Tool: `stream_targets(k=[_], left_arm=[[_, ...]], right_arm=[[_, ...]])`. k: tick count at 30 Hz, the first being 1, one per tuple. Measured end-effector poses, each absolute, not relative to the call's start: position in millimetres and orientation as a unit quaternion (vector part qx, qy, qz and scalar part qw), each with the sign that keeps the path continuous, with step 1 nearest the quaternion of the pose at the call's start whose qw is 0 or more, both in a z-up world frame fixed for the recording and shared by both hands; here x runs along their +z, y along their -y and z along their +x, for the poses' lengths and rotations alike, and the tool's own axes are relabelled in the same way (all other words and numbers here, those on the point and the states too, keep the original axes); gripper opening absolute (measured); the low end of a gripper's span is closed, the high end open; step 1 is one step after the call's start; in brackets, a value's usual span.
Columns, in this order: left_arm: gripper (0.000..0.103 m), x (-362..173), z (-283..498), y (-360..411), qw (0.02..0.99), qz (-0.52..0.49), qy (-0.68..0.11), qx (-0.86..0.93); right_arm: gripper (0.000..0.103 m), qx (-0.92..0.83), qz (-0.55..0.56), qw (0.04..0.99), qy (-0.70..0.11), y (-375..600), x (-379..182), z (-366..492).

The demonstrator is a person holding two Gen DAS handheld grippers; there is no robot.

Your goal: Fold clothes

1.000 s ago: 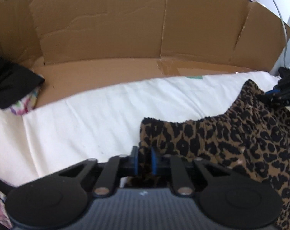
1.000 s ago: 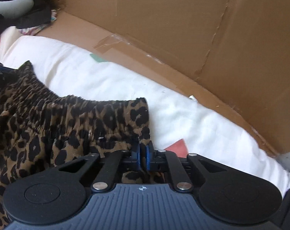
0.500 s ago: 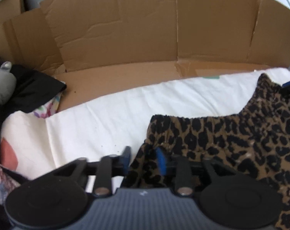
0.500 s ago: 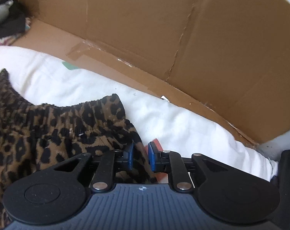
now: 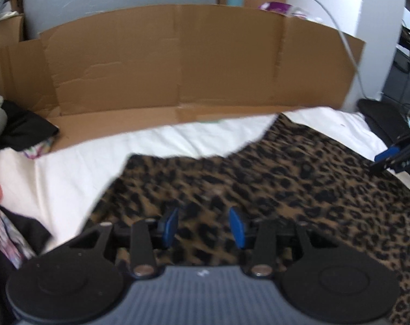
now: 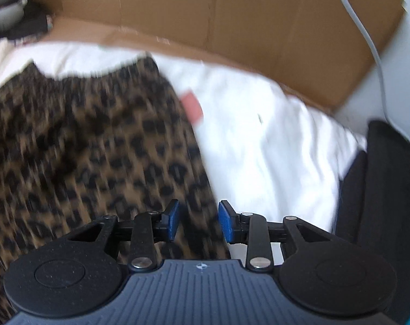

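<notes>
Under both my claws: the leopard-print garment (image 5: 272, 178), flat on the white bed sheet (image 5: 178, 140).
My left claw (image 5: 203, 227) and right claw (image 6: 197, 220) gape wide, empty; cardboard (image 5: 178, 59) stands ahead.

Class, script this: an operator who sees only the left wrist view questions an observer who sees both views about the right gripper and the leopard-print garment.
Operator: Is the right gripper holding the leopard-print garment?
Observer: No. Its fingers stand apart, and the garment's right edge shows between them, ungripped.
Operator: What lies by that edge further up?
Observer: A pink patch on the white sheet, right beside the garment's edge.
</notes>
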State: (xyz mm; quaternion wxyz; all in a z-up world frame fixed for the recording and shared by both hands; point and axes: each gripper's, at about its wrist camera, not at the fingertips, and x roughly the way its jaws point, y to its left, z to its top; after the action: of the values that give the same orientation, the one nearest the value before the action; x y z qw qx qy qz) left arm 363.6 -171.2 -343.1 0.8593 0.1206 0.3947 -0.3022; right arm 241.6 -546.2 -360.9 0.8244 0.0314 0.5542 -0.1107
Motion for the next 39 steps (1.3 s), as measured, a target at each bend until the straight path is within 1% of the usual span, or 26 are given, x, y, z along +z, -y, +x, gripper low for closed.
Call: stream_targets(k=[4, 7, 9, 13, 16, 22, 26, 27, 28, 29, 31, 39], left_arm=[[0.044, -361, 351, 177, 0.847, 0.155, -0.424, -0.282], [0.047, -383, 357, 175, 0.831, 0.180, -0.465, -0.247], [0.049, -385, 357, 170, 0.832, 0.173, -0.469, -0.240], [0.051, -378, 354, 168, 0.826, 0.174, -0.489, -0.220], [0.050, -370, 345, 166, 0.822, 0.176, -0.498, -0.214], [0.049, -351, 322, 161, 0.820, 0.162, -0.505, -0.213], [0.051, -326, 304, 151, 0.818, 0.144, -0.514, -0.215], [0.054, -316, 300, 146, 0.819, 0.133, -0.515, -0.215], [0.061, -306, 295, 141, 0.820, 0.122, -0.516, -0.216], [0.063, -296, 290, 137, 0.821, 0.113, -0.517, -0.216], [0.064, -276, 283, 132, 0.821, 0.119, -0.515, -0.217], [0.066, -199, 262, 100, 0.836, 0.118, -0.498, -0.197]], right_arm=[[0.038, -0.130, 0.023, 0.812, -0.568, 550, -370, 210], [0.039, -0.165, 0.040, 0.803, -0.572, 558, -379, 194], [0.048, -0.188, 0.046, 0.800, -0.568, 558, -381, 186], [0.049, -0.204, 0.028, 0.782, -0.588, 553, -377, 183], [0.048, -0.206, 0.049, 0.773, -0.598, 552, -363, 177], [0.049, -0.162, 0.074, 0.801, -0.572, 529, -297, 167], [0.049, -0.157, 0.096, 0.809, -0.558, 523, -257, 154], [0.049, -0.159, 0.105, 0.810, -0.555, 521, -246, 149], [0.049, -0.158, 0.111, 0.810, -0.553, 519, -237, 144], [0.049, -0.157, 0.109, 0.810, -0.554, 516, -228, 139], [0.049, -0.152, 0.098, 0.813, -0.553, 511, -211, 131], [0.049, -0.159, 0.135, 0.834, -0.511, 499, -141, 110]])
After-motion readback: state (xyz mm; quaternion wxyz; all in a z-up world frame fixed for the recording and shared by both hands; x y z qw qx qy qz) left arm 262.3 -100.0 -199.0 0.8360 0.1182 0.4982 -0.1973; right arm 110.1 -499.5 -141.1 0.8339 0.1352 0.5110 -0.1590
